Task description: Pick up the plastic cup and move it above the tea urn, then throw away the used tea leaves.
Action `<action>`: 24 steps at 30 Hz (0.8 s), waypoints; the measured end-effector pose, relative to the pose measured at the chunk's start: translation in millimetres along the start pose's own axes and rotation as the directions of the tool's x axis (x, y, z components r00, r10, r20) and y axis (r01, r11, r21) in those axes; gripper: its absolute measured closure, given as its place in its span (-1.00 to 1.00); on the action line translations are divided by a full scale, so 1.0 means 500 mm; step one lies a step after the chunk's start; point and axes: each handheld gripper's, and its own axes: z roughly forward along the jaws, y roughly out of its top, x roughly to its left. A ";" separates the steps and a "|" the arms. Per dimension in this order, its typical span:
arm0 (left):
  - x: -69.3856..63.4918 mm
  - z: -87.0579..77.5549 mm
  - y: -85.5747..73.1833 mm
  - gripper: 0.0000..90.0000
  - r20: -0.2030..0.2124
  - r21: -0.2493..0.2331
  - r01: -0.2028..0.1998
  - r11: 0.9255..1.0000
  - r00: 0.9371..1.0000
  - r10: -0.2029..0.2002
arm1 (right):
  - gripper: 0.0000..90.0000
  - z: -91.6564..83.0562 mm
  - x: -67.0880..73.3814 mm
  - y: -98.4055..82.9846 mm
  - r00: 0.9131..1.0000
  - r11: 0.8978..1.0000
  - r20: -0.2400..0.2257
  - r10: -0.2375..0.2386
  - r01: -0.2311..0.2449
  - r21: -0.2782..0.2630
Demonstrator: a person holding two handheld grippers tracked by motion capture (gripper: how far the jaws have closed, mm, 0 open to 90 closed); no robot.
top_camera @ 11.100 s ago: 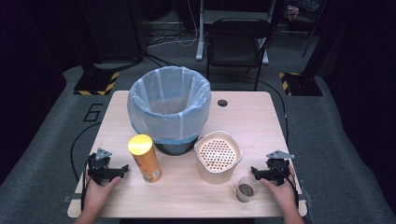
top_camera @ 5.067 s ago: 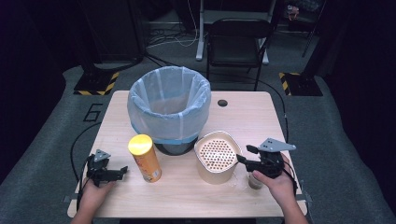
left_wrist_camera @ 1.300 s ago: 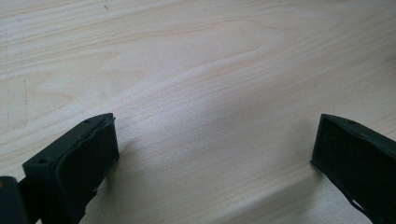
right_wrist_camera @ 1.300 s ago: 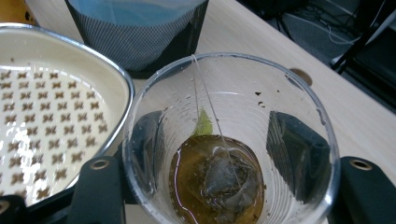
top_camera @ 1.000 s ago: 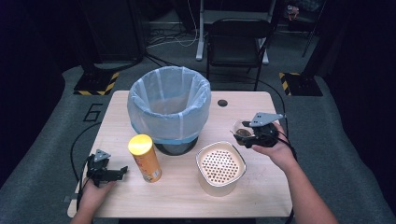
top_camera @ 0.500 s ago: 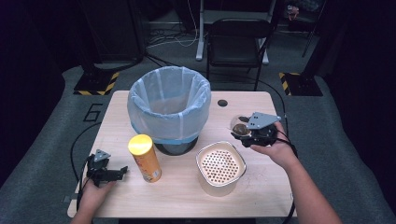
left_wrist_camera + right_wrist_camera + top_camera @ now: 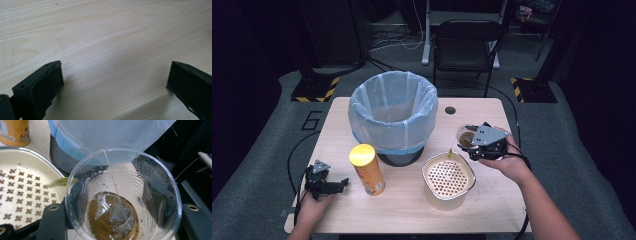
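Carrying a clear plastic cup [image 7: 466, 138] clamped in its jaws, the right gripper [image 7: 476, 146] has lifted from the table's near edge and now hangs just above the perforated strainer bowl [image 7: 448, 176], beside the lined bin [image 7: 392, 116]. The left gripper [image 7: 337, 184] rests left of the strainer, unmoved; its own view shows jaws apart over bare table [image 7: 112, 37]. From the right gripper view, a teabag [image 7: 113, 216] sits in brown tea, so pouring looks next.
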 end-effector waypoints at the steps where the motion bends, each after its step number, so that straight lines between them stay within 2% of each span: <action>1: 0.000 0.000 0.000 -1.00 0.000 0.000 0.000 1.000 1.000 0.000 | -0.18 -0.001 0.006 0.002 1.000 1.000 0.007 -0.024 0.024 0.001; 7: 0.000 0.000 0.000 -1.00 0.000 0.000 0.000 1.000 1.000 0.000 | -0.17 -0.008 0.026 0.011 0.994 0.994 0.027 -0.105 0.105 -0.002; 13: 0.000 0.000 0.000 -1.00 0.000 0.000 0.001 1.000 1.000 -0.001 | -0.17 -0.009 0.040 0.018 0.989 0.989 0.024 -0.145 0.146 -0.006; 18: 0.000 0.000 0.000 -1.00 0.000 -0.001 0.001 1.000 1.000 -0.001 | -0.17 -0.007 0.048 0.022 0.983 0.983 0.043 -0.181 0.181 -0.007; 23: 0.000 0.000 0.000 -1.00 0.000 -0.001 0.001 1.000 1.000 -0.001 | -0.16 -0.003 0.057 0.024 0.974 0.975 0.055 -0.222 0.222 0.006; 24: -0.001 0.000 0.000 -1.00 0.001 0.000 0.002 1.000 1.000 -0.002 | -0.16 -0.002 0.061 0.024 0.968 0.970 0.068 -0.242 0.242 0.012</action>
